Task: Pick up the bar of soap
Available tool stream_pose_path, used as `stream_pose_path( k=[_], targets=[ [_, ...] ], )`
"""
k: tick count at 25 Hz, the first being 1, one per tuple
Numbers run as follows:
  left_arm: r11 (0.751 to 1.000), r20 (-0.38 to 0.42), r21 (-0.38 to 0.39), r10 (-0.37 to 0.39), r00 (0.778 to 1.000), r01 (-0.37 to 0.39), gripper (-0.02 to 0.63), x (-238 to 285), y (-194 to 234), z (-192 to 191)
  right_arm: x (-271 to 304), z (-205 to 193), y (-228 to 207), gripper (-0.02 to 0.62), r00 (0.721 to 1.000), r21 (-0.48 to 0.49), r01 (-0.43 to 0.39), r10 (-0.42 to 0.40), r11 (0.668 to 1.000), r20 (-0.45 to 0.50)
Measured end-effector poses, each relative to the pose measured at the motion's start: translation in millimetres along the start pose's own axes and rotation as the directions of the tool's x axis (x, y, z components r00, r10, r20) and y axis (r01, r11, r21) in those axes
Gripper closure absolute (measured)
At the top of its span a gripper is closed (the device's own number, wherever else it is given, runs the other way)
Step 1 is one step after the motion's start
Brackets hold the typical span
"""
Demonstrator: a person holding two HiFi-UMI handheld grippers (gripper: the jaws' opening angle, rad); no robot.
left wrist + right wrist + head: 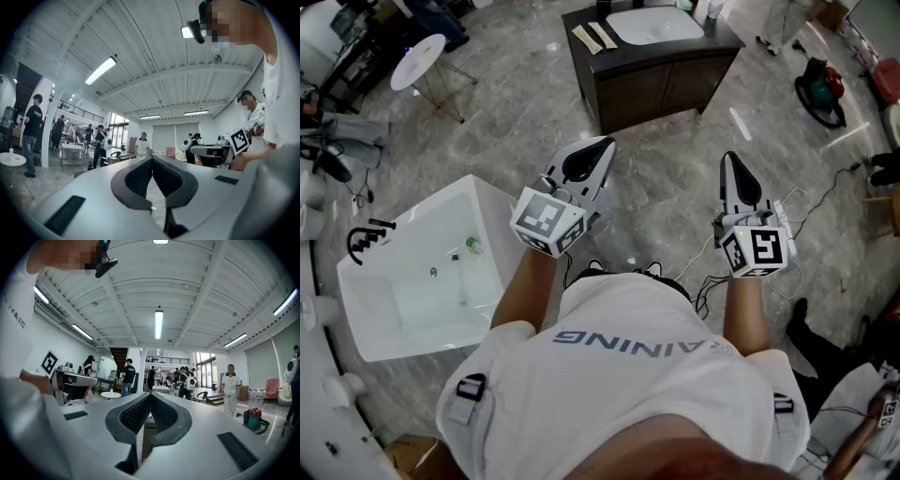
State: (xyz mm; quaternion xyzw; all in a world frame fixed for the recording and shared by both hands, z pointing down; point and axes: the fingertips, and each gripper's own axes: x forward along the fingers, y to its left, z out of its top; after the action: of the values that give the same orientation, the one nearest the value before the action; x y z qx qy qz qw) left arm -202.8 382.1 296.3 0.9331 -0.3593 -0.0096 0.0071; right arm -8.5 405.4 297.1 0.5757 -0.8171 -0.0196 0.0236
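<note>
Fingers [138,176] together: left gripper [604,143], right gripper [729,157]

The left gripper [602,148] has a smooth, matt grey plastic shell. To its left stands a glossy white basin [487,234]. Beneath it lies a polished grey stone-look floor [516,141].

**Head view:** camera on the person's head, facing steeply down. Close to the white shirt [628,375], farther from the floor [516,131]. It takes in the left hand-held gripper [602,145] and the right hand-held gripper [729,159], with a white basin [422,272] left of the left one and a dark cabinet [656,80] beyond both.

**Left gripper view:** camera on that hand-held gripper, level, close behind its jaws, facing a hall.

**Right gripper view:** same mounting, level.

**Shared:** each gripper view catches the other hand-held gripper at its inner edge. Both show the ceiling [154,61].
</note>
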Motion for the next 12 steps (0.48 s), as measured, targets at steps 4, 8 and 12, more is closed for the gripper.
stream_pose_path(
  k=[4,8,12],
  targets=[
    [1.000,-0.001,-0.002,-0.002,1.000,0.002,0.597,0.3,-0.2,-0.4,1.9,0.6,2.4,0.582,1.000,-0.001,-0.006,0.006,1.000,-0.002],
    [1.000,-0.007,0.002,-0.002,1.000,0.002,0.597,-1.9,-1.1,0.2,2.8,3.0,6.0,0.583,1.000,0.001,-0.013,0.013,1.000,0.002],
    [1.000,-0.010,0.003,-0.001,1.000,0.001,0.597,-4.5,-2.6,-0.8,1.3,1.6,7.8,0.583,1.000,0.028,-0.026,0.025,0.999,0.018]
  ],
)
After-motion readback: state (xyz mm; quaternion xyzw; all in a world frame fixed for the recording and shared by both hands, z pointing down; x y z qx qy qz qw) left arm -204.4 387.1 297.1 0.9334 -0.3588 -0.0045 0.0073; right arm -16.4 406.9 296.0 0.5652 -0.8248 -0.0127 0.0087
